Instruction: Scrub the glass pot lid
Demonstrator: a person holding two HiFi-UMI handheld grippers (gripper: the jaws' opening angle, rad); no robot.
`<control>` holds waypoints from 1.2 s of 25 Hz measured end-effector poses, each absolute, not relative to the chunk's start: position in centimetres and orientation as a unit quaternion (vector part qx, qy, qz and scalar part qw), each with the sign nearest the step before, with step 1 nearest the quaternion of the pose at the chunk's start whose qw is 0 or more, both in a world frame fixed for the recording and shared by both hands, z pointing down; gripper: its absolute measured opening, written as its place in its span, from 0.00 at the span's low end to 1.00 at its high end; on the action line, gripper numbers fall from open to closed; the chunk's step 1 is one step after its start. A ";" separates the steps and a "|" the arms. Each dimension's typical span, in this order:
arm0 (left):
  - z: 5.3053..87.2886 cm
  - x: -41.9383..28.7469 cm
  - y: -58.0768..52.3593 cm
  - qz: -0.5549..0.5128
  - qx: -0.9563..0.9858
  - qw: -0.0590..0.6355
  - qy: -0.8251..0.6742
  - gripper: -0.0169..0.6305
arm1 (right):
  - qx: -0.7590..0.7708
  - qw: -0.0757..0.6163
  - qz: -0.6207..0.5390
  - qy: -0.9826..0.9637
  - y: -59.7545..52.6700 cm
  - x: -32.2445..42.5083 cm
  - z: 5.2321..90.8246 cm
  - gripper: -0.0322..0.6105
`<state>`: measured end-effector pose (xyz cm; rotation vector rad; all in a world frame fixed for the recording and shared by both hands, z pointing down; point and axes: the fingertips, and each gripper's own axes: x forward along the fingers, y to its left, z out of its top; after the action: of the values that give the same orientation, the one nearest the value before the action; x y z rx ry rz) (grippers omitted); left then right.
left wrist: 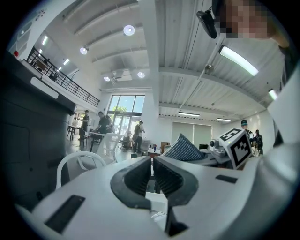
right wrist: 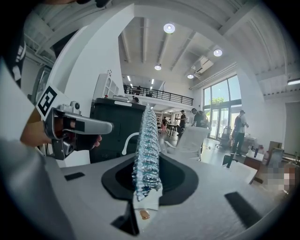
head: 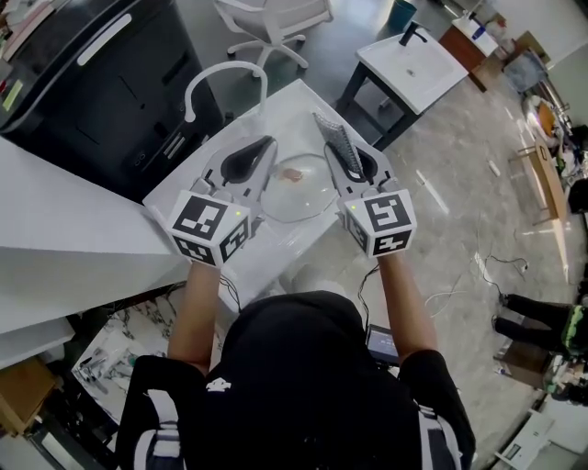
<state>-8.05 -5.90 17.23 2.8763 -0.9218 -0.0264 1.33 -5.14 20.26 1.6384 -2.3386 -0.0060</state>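
Observation:
The glass pot lid point(head: 303, 197) lies flat on the white table point(head: 276, 240), with a reddish patch near its middle. My left gripper point(head: 266, 145) hovers over the lid's left rim, jaws shut with nothing between them; in the left gripper view point(left wrist: 152, 174) its ribbed pads meet. Over the lid's right rim, my right gripper point(head: 343, 152) is shut on a silvery mesh scrub pad point(head: 333, 138) that sticks out past the fingertips. The scrub pad point(right wrist: 146, 152) stands upright between the jaws in the right gripper view. The lid is hidden in both gripper views.
A curved white faucet point(head: 225, 78) arches over the table's far edge. A black cabinet point(head: 101, 83) stands at far left, beside a white counter point(head: 55, 229). A white chair point(head: 271, 23) and a white sink stand point(head: 413, 60) lie beyond. Cables trail on the floor point(head: 459, 285).

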 end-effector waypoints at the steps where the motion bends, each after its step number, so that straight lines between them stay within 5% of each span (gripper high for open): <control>1: 17.6 -8.3 -6.1 -0.007 0.950 0.063 -0.306 0.05 | 0.567 0.145 -0.002 -0.811 -5.2 1.2 20.4 0.16; 30: 27.0 -2.7 -9.4 0.081 0.937 0.122 -0.318 0.05 | 0.528 0.195 0.066 -0.824 -9.7 7.1 28.4 0.16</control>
<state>-2.74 -9.41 27.03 2.7331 -0.9285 0.2356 7.08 -9.67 28.43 1.4806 -2.3098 0.1862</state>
